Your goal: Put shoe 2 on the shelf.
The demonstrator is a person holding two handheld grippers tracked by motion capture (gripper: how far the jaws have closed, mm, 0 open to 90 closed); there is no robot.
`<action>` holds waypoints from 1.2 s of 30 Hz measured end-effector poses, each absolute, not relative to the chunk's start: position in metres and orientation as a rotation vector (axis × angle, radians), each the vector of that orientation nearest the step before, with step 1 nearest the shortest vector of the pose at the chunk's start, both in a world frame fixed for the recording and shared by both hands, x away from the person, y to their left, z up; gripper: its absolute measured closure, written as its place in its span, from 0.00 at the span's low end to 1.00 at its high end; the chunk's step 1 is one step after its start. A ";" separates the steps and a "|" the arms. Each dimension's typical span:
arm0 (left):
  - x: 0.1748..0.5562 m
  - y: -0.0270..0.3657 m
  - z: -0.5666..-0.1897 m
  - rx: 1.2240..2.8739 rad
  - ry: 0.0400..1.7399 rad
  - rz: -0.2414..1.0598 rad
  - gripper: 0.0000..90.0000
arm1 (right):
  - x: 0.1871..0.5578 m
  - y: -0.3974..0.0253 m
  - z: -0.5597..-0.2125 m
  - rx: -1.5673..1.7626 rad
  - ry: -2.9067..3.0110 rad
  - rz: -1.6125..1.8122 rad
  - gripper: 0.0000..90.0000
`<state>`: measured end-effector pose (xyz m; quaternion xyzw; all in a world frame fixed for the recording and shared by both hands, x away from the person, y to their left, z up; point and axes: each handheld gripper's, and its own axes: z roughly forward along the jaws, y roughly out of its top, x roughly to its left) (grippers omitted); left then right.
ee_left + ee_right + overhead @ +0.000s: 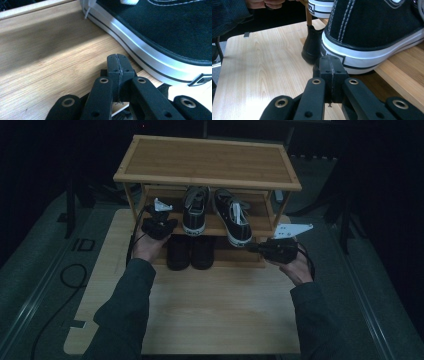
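A wooden shoe rack point(207, 162) stands on the table. On its middle shelf are two black sneakers with white soles: the left sneaker point(196, 210) point(160, 32) sits straight, and the right sneaker point(232, 216) point(372, 32) is angled with its heel over the shelf edge. My left gripper point(162, 222) point(117, 61) is shut and empty, low over the shelf just left of the left sneaker's sole. My right gripper point(251, 247) point(330, 63) is shut and empty, its tips right at the right sneaker's heel.
A pair of black boots point(190, 251) point(311, 45) stands on the bottom level under the sneakers. The rack's top shelf is bare. The light wooden table point(220, 315) stretches toward me, and a black cable point(75, 270) trails off its left side.
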<state>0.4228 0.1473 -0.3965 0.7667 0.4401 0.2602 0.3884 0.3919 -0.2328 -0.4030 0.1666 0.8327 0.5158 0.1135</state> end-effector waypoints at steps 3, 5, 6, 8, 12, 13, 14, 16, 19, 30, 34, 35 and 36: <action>0.423 0.144 -0.397 1.945 1.115 0.670 0.99 | 0.392 -0.230 -0.403 0.476 2.450 1.508 1.00; 0.423 0.143 -0.398 1.949 1.100 0.672 0.99 | 0.392 -0.231 -0.403 0.478 2.450 1.510 1.00; 0.424 0.143 -0.398 1.943 1.101 0.665 0.99 | 0.392 -0.231 -0.402 0.478 2.450 1.510 1.00; 0.424 0.144 -0.399 1.931 1.110 0.644 1.00 | 0.392 -0.231 -0.403 0.476 2.450 1.507 1.00; 0.425 0.145 -0.399 1.917 1.117 0.624 1.00 | 0.393 -0.229 -0.402 0.471 2.441 1.521 1.00; 0.425 0.145 -0.399 1.919 1.115 0.629 1.00 | 0.393 -0.228 -0.402 0.466 2.441 1.527 1.00; 0.424 0.145 -0.399 1.920 1.115 0.633 1.00 | 0.393 -0.227 -0.402 0.464 2.439 1.532 1.00; 0.424 0.144 -0.399 1.931 1.112 0.650 1.00 | 0.394 -0.225 -0.401 0.460 2.437 1.539 1.00; 0.423 0.141 -0.399 1.948 1.107 0.675 1.00 | 0.396 -0.223 -0.400 0.470 2.422 1.550 1.00; 0.424 0.142 -0.399 1.944 1.108 0.665 1.00 | 0.401 -0.205 -0.396 0.433 2.428 1.552 1.00; 0.424 0.144 -0.399 1.937 1.113 0.646 1.00 | 0.402 -0.196 -0.398 0.414 2.439 1.544 1.00; 0.424 0.143 -0.399 1.937 1.113 0.647 1.00 | 0.402 -0.194 -0.399 0.411 2.443 1.537 1.00; 0.424 0.143 -0.399 1.938 1.112 0.647 1.00 | 0.401 -0.192 -0.400 0.407 2.447 1.524 1.00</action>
